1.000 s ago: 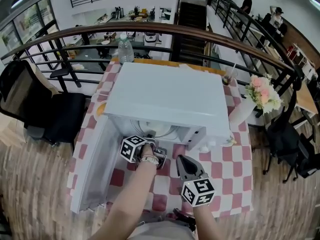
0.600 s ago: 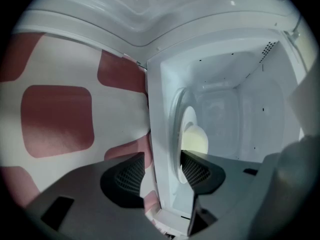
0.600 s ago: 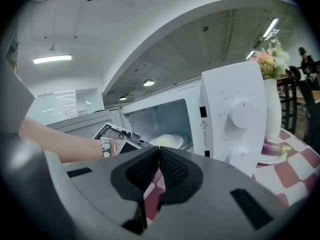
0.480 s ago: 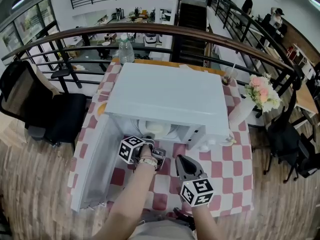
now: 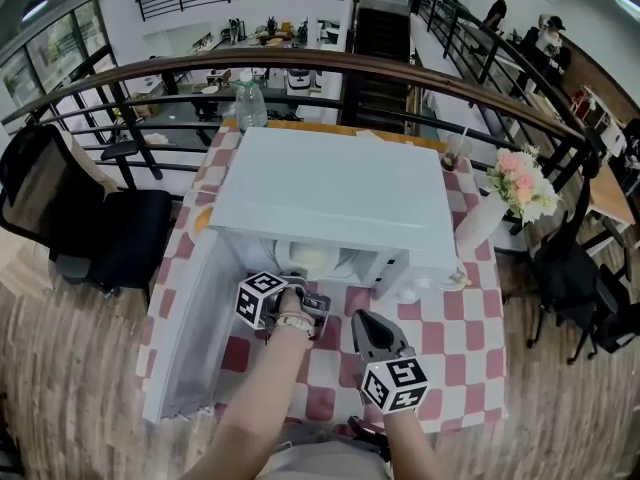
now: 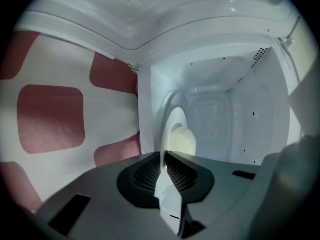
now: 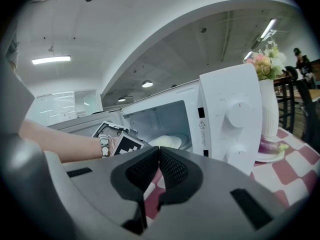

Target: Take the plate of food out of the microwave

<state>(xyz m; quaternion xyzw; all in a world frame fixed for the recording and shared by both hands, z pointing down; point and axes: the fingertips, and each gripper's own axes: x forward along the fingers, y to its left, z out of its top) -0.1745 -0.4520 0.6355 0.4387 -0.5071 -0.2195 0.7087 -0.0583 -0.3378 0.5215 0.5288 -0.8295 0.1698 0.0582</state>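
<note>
The white microwave (image 5: 330,198) stands on the checked table with its door (image 5: 185,328) swung open to the left. Inside sits a white plate (image 5: 318,260) with pale round food (image 6: 182,141) on it. My left gripper (image 5: 300,280) reaches into the oven mouth. Its jaws have just been closing, and the plate's rim (image 6: 172,124) stands edge-on between the pads, which pinch it. My right gripper (image 5: 372,336) hangs before the microwave's control panel (image 7: 235,114), shut and empty. From that side the plate (image 7: 172,141) shows inside the cavity.
A vase of flowers (image 5: 520,193) stands right of the microwave, with a small saucer (image 7: 267,151) at its foot. A water bottle (image 5: 250,98) is behind the oven. A railing (image 5: 300,63) runs behind the table, and a black chair (image 5: 110,228) stands at its left.
The pale food on the plate shows more plainly in the oven mouth than a second ago. Both hands stay about where they were.
</note>
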